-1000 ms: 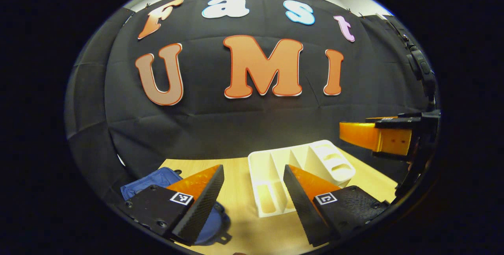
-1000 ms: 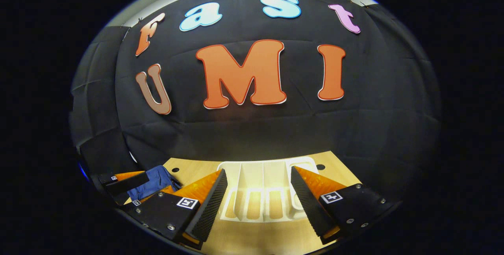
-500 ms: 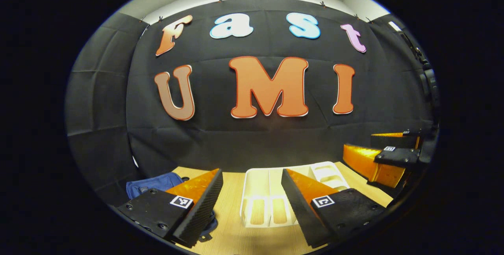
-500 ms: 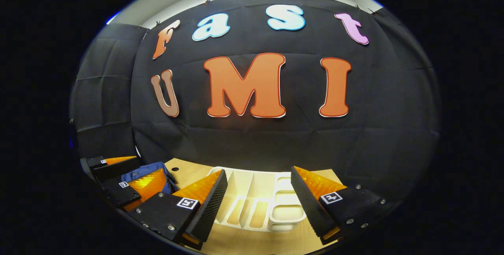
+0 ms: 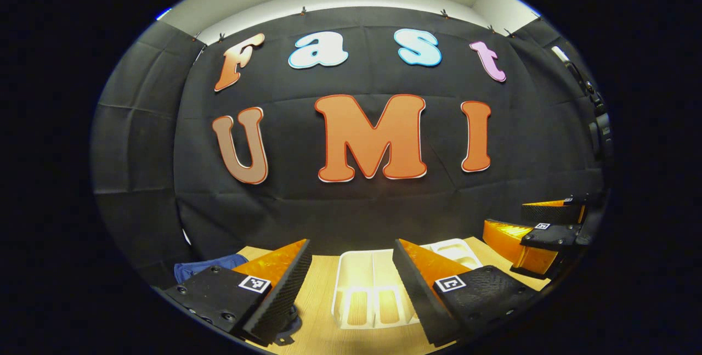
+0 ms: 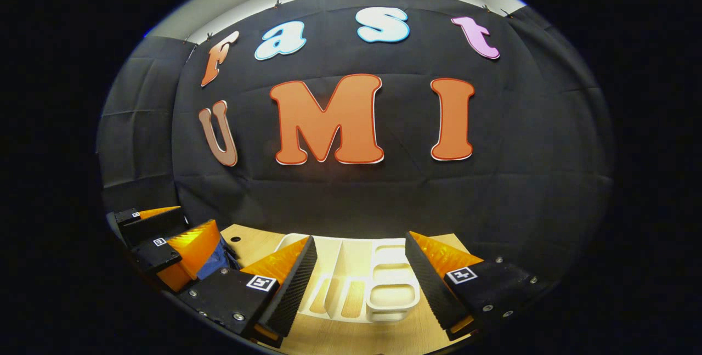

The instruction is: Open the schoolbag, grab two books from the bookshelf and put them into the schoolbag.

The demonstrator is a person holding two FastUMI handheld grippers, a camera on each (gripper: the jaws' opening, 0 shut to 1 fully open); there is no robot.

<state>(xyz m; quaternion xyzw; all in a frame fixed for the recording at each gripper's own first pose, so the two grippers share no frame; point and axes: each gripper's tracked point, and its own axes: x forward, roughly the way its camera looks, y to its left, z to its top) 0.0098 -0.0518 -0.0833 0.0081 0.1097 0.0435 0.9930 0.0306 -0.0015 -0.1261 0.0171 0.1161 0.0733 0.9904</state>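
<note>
The pale wooden surface (image 5: 321, 294) carries a white plastic slotted bookshelf (image 5: 364, 289) at centre and, at its left, a blue fabric schoolbag (image 5: 205, 264) lying low. No books are visible in the slots. The left claw (image 5: 351, 294), jaws wide and empty, points at the bookshelf; the right claw (image 6: 359, 289), equally wide and empty, hangs above the bookshelf's near edge. The opening step appears first: the left claw would best swing left and descend onto the schoolbag's closure, not discernible here.
</note>
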